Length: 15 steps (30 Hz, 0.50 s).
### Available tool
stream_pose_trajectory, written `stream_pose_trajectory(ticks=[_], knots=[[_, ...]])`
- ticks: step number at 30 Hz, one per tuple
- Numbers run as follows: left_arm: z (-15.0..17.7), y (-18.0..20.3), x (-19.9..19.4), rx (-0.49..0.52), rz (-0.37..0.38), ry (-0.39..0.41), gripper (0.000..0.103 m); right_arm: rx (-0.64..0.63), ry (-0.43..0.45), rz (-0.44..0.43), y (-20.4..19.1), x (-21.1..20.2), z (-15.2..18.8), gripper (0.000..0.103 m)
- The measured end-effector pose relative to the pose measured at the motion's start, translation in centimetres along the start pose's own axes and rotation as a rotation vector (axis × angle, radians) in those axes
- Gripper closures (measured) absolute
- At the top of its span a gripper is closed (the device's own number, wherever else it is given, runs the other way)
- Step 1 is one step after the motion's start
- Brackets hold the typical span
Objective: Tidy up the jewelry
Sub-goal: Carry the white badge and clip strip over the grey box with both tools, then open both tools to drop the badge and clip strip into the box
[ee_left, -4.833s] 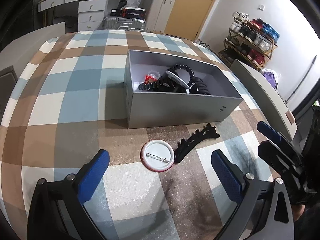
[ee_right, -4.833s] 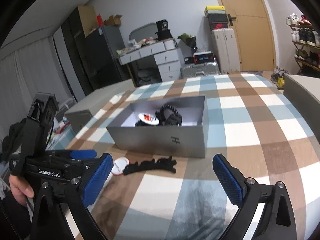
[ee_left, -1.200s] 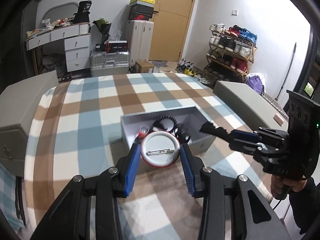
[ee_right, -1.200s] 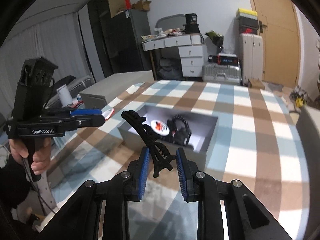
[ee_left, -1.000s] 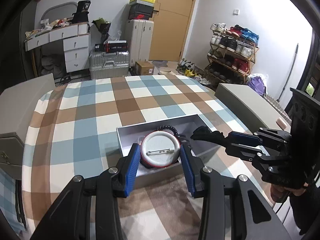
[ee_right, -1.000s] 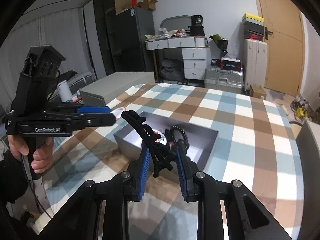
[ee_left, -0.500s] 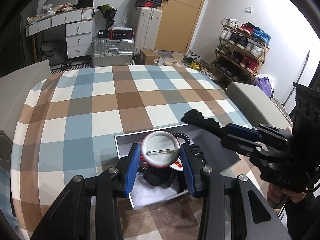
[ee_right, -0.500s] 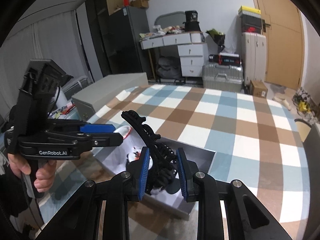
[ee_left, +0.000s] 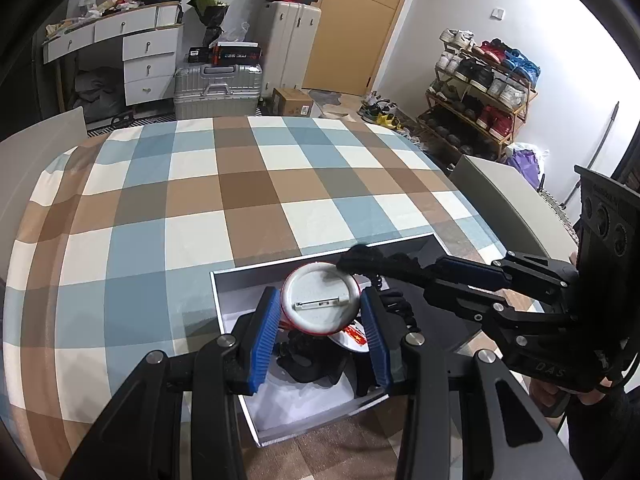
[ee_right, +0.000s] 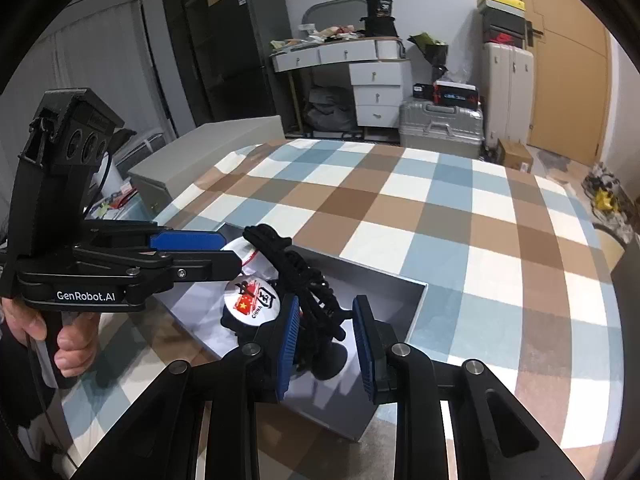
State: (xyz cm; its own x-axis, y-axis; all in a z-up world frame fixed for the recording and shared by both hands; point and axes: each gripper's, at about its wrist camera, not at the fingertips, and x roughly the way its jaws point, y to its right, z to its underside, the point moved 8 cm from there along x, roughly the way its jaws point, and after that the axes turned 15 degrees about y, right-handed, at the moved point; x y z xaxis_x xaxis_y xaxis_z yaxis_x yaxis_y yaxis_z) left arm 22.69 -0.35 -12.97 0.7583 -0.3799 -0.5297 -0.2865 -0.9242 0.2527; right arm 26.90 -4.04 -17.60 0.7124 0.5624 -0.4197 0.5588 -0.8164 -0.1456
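Two grippers hover over your open grey rectangular box [ee_left: 224, 292]: your left gripper [ee_left: 320, 334] is narrowly closed around a round white pin badge [ee_left: 320, 300], your right gripper [ee_right: 326, 340] likewise clamps a black toothed hair clip [ee_right: 304, 276].

The left gripper [ee_left: 320, 320] is clamping a round pin badge [ee_left: 319, 299], pin side up, above the open grey box [ee_left: 224, 304] lying on the checked cloth [ee_left: 192, 208]. From the right, the right gripper [ee_left: 436, 276] is holding a black hair claw [ee_left: 376, 262] whose tip is overlapping the badge's rim.
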Motion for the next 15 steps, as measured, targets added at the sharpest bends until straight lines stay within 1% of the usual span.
stream_pose_trajectory(ticks=[3,5,7,8,9,10,11,15], knots=[[0.1,-0.3,0.3,-0.011,-0.007,-0.007,0.068,0.010,0.007,0.005,0.2,-0.1,0.0,0.076],[0.3,-0.4,0.5,-0.001,-0.015,-0.030,0.064,0.018,0.024,0.015,0.3,-0.3,-0.1,0.075],[0.3,-0.4,0.4,-0.001,-0.012,-0.026,0.052,0.035,0.031,0.011,0.4,-0.5,-0.3,0.074],[0.3,-0.3,0.3,-0.006,0.000,-0.023,0.049,0.044,0.041,0.014,0.5,-0.7,-0.4,0.074],[0.3,-0.3,0.1,-0.008,0.006,-0.019,0.043,0.051,0.053,0.016,0.6,-0.9,-0.6,0.073],[0.2,-0.2,-0.1,-0.005,0.006,-0.010,0.040,0.056,0.063,0.016,0.6,-1.1,-0.7,0.073],[0.1,-0.1,-0.3,0.001,0.006,-0.001,0.040,0.061,0.073,0.019,0.7,-1.2,-0.9,0.072],[-0.2,-0.1,-0.6,0.020,-0.008,0.016,0.039,0.092,0.121,0.020,0.9,-2.1,-1.5,0.064]])
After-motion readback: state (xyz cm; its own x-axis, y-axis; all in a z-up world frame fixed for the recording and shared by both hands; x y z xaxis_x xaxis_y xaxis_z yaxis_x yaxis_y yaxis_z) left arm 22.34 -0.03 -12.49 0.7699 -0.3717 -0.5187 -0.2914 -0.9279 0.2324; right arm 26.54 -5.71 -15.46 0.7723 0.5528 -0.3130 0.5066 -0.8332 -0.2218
